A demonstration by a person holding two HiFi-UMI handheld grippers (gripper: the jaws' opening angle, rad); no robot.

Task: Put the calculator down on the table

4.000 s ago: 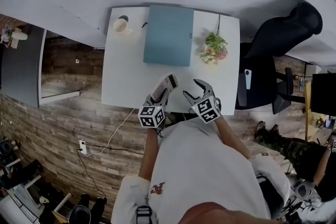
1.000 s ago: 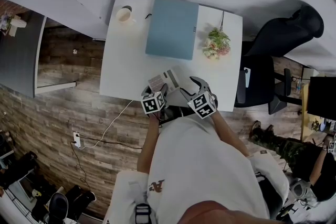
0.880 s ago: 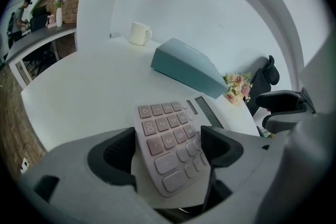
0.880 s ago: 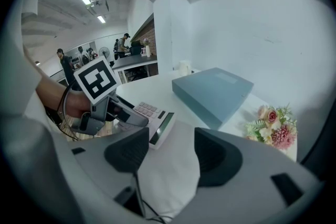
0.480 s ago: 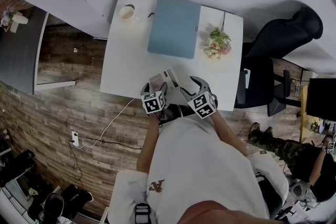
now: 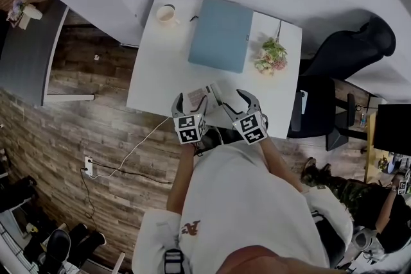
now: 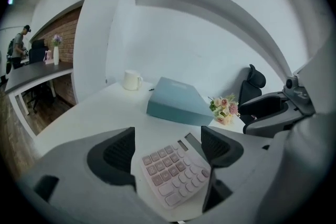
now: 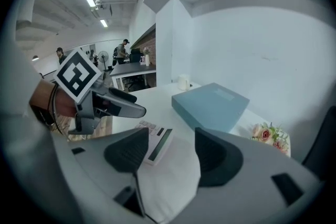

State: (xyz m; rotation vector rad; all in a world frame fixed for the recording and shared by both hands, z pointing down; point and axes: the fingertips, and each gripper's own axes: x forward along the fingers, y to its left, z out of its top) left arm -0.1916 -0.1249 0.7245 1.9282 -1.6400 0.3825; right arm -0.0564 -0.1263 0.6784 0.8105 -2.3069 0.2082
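Observation:
A pale pink calculator (image 6: 201, 98) lies flat on the white table (image 6: 160, 74) near its front edge. My left gripper (image 6: 192, 101) hovers just above it, jaws wide open, and the pads do not touch it. In the left gripper view the calculator (image 7: 176, 176) shows keys up between and below the spread pads of the left gripper (image 7: 168, 147). My right gripper (image 6: 236, 103) is open and empty just right of the calculator. The right gripper view shows the calculator (image 8: 154, 145) ahead of the left pad of the right gripper (image 8: 170, 150), with the left gripper's finger above it.
A teal box (image 6: 221, 34) lies at the back of the table, with a mug (image 6: 167, 13) to its left and a small bouquet (image 6: 273, 56) to its right. A black office chair (image 6: 347, 48) stands to the right. A cable hangs off the table's front edge.
Four seconds ago the left gripper held the calculator above the table's front edge. Within the last second it has opened and risen off the calculator, which stays on the table.

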